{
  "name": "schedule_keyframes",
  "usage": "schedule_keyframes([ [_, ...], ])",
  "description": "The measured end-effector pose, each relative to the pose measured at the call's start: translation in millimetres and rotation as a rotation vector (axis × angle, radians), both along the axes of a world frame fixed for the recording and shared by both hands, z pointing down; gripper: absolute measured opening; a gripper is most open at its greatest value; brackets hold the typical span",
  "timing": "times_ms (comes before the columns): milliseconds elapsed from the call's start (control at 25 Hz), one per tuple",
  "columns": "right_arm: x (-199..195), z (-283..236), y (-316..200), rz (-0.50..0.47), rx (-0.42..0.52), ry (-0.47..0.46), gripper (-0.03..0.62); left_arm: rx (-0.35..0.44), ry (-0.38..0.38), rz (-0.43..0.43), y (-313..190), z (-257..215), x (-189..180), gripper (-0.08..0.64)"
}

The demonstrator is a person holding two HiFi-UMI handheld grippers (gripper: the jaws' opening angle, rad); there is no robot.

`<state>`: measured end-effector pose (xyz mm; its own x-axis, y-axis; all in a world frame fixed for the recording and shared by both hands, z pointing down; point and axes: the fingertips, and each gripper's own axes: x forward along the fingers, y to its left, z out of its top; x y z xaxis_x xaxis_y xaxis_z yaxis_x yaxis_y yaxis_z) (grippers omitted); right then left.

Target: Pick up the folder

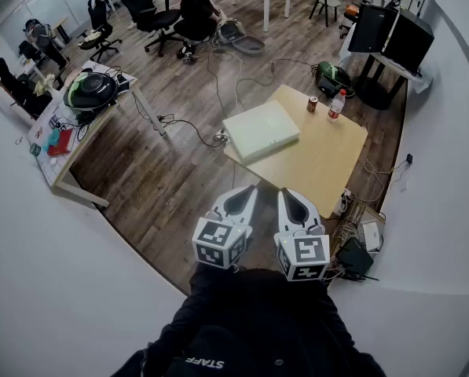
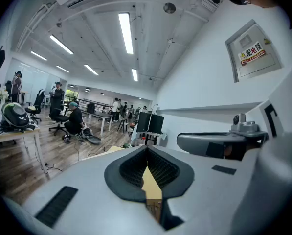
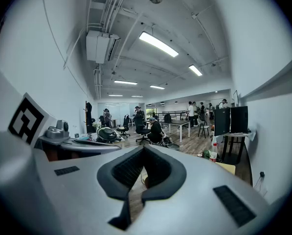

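The folder (image 1: 260, 129), pale and closed, lies on the near left corner of a light wooden table (image 1: 320, 167) in the head view. Both grippers hang side by side short of the table, well apart from the folder. My left gripper (image 1: 247, 190) is shut with nothing in it; in its own view the left gripper (image 2: 147, 149) has its pads meeting, with tan table surface showing below them. My right gripper (image 1: 288, 194) is also shut and empty, and the right gripper (image 3: 144, 147) has its tips together in its own view. The folder cannot be made out in either gripper view.
A can (image 1: 313, 104) and a plastic bottle (image 1: 335, 106) stand at the table's far edge. Cables and a power strip (image 1: 221, 138) lie on the wood floor to the left. A white wall runs along the right. A cluttered desk (image 1: 77, 116) stands at the left, and people sit further back.
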<state>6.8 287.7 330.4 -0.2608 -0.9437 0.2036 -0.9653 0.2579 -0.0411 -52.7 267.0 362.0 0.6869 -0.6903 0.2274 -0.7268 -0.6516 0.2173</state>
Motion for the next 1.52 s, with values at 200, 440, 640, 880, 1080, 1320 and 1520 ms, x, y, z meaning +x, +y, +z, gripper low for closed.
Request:
schedule_keyframes([
  [200, 3.7, 11.6, -2.9, -0.006, -0.004, 0.000, 0.021, -0.013, -0.001, 0.019, -1.8, 8.4, 3.1, 0.034],
  [440, 4.8, 16.7, -3.2, -0.007, -0.017, 0.009, 0.021, -0.021, -0.001, 0.021, -1.1, 11.3, 5.7, 0.034],
  [640, -0.1, 25.4, -4.0, -0.029, -0.050, -0.036, 0.021, -0.033, -0.002, 0.011, 0.0, 15.6, 2.3, 0.035],
  [880, -12.0, 34.9, -4.6, -0.063, -0.058, -0.036, 0.021, -0.062, -0.014, -0.012, 0.5, 29.0, -9.1, 0.034],
  [1080, -25.0, 53.9, -2.9, -0.071, -0.123, -0.024, 0.021, -0.096, -0.013, -0.037, 2.7, 43.8, -26.5, 0.034],
  [1320, -53.7, 61.2, -6.4, -0.104, -0.136, -0.008, 0.021, -0.123, -0.019, -0.059, -2.3, 54.3, -54.6, 0.034],
  [1520, -79.1, 64.7, -6.0, -0.138, -0.134, -0.031, 0.021, -0.133, -0.016, -0.065, -2.3, 60.3, -74.1, 0.034],
])
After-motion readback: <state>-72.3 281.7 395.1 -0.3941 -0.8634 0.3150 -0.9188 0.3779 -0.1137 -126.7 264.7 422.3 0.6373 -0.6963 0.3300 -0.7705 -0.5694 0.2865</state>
